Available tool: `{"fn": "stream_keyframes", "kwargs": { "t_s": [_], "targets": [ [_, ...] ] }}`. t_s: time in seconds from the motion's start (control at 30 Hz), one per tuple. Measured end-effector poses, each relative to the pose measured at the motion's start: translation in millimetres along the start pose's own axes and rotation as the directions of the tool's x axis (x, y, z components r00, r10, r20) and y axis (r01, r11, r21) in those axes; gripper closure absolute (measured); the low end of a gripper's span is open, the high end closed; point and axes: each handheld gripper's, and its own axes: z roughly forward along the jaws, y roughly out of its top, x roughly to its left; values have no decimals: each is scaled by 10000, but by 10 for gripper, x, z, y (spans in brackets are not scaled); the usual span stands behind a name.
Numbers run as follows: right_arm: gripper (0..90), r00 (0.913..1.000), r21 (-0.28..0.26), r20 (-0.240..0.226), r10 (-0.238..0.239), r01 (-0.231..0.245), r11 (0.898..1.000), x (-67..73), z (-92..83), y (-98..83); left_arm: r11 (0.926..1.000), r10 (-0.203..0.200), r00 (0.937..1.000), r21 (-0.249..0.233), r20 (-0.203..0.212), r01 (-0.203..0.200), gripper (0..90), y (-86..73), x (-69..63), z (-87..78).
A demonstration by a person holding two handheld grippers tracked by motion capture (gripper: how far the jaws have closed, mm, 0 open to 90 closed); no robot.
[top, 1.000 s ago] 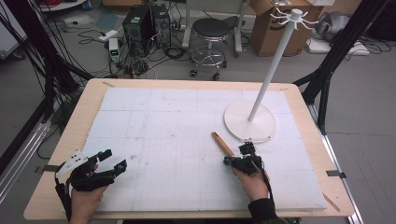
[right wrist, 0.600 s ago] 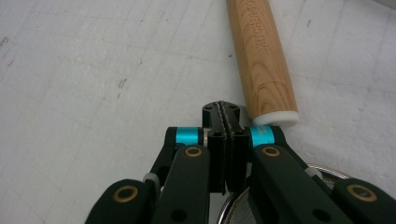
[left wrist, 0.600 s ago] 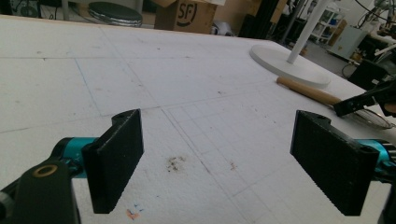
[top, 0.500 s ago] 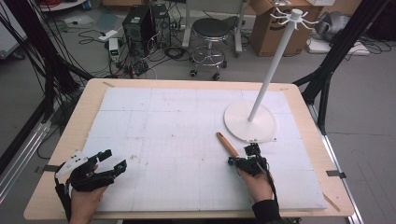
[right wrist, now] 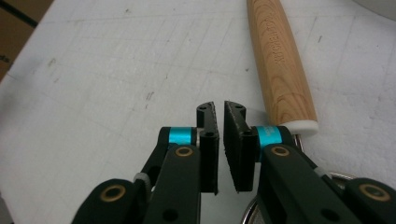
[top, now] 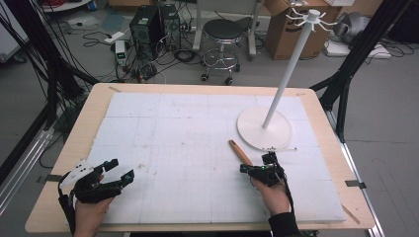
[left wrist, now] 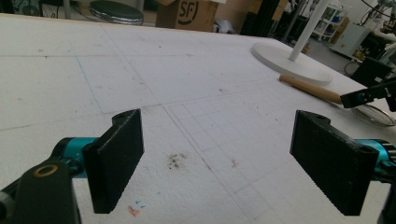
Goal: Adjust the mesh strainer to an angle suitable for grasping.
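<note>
Wooden handle, pale and stamped with lettering, lies on the white foam-covered worktop just beside the right gripper, off its right-hand finger and running away ahead of it; a white collar ends the handle close to that finger, and a wire rim shows beyond it. Farther ahead stands a white pole stand on its round base, near the handle's far end. The right gripper's fingers have just been opening and stand a narrow slit apart, nothing between them, held low and level over the foam. The left gripper rests well apart near the worktop's near edge, fingers spread wide and empty.
</note>
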Motion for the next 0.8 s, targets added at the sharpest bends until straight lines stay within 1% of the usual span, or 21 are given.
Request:
{"fn": "stream_keyframes", "kwargs": {
  "t_s": [0.1, 0.13, 0.17, 0.2, 0.33, 0.47, 0.53, 0.7, 0.77, 0.8],
  "targets": [
    [769, 10000, -49, -32, -23, 23, 10000, -11, -11, 3, 10000, 8, 10000, -1, -3, -8, 181, 0, 2, -1],
    [747, 9998, -24, -166, -91, 90, 10000, -4, -15, 4, 10000, -9, 10000, -11, 0, 9, 181, -1, 1, -1],
    [718, 9997, -88, -148, -214, 213, 9997, 5, -15, 4, 10000, -9, 10000, -15, 6, 9, 181, -1, 1, -2],
    [694, 9990, -119, -289, -347, 344, 9993, 19, -20, 5, 10000, -4, 10000, -12, 3, 4, 181, -1, 1, -3],
    [583, 9989, -173, -302, -355, 350, 9992, 23, -29, 8, 10000, 9, 10000, -4, -7, -9, 182, -1, -1, -3],
    [537, 9989, -242, -390, -246, 237, 9994, 4, -53, 20, 10000, 15, 10000, 13, -17, -15, 182, -2, 1, 1],
    [520, 9988, -356, -435, -241, 226, 9991, -11, -69, 28, 10000, 9, 10000, 23, -21, -9, 182, -3, 0, 3],
    [496, 9985, -662, -546, -9, -27, 9978, -61, -134, 58, 10000, 8, 10000, 35, -22, -8, 182, -5, -3, 6],
    [492, 9987, -664, -508, -34, 1, 9978, -74, -153, 70, 10000, 2, 10000, 40, -23, -2, 182, -6, -3, 10],
    [490, 9993, -665, -338, -151, 128, 9977, -73, -172, 89, 10000, -5, 10000, 33, -13, 5, 182, -6, -2, 13]
  ]
}}
